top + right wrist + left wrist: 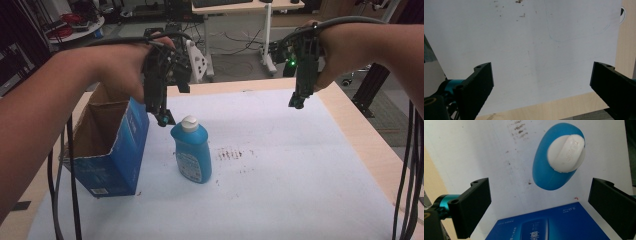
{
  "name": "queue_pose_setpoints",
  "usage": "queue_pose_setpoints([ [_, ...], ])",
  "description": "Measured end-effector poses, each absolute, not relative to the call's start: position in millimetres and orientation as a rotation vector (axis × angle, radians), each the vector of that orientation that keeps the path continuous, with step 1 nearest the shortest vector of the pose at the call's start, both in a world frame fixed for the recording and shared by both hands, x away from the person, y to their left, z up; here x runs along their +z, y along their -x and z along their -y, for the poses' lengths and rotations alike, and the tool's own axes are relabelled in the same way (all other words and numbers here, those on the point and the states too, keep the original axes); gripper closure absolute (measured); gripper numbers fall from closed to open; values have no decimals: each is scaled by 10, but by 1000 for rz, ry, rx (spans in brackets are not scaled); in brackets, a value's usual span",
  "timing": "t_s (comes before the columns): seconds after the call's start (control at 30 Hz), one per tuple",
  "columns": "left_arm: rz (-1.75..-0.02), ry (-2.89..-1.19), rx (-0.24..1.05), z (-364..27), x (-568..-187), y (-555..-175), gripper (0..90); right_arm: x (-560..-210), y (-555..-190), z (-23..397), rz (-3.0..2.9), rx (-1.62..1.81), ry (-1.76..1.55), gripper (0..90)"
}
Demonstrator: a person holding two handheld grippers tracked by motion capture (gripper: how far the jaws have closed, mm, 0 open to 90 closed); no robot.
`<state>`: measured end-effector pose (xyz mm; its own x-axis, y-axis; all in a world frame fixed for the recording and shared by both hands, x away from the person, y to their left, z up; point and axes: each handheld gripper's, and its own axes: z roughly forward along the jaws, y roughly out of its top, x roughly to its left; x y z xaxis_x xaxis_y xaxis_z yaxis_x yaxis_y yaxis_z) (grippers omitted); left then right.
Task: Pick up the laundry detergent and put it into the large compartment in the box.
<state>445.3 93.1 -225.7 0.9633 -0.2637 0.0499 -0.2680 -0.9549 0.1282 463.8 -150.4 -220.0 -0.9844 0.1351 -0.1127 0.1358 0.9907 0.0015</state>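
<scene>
Forearms frame the shot: left tongs (pixel 163 119) wide open, hovering just above the upright blue bottle (pixel 191 150) beside the open box (pixel 112 150) on the table (pixel 350 130), right tongs (pixel 297 102) wide, empty, well apart; nothing gripped yet, grab and boxing likely remain.

blue box (pixel 544 225) cut off below, label unreadable

- High view: fixed above the near edge of the table (pixel 350 130), facing forward and down.
- Left gripper view: looks steeply down, close over the bottle (pixel 557 160) and box (pixel 549 225); both also seen from high.
- Right gripper view: looks down at the white sheet (pixel 536 50) by a table edge.
</scene>
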Motion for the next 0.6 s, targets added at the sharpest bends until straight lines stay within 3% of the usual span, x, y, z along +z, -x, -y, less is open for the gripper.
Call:
queue_pose_setpoints([
  [0.6,478,-2945,-30,-937,-2623,-4392,45,-2275,-4634,1478,-3033,-28,-226,41],
])
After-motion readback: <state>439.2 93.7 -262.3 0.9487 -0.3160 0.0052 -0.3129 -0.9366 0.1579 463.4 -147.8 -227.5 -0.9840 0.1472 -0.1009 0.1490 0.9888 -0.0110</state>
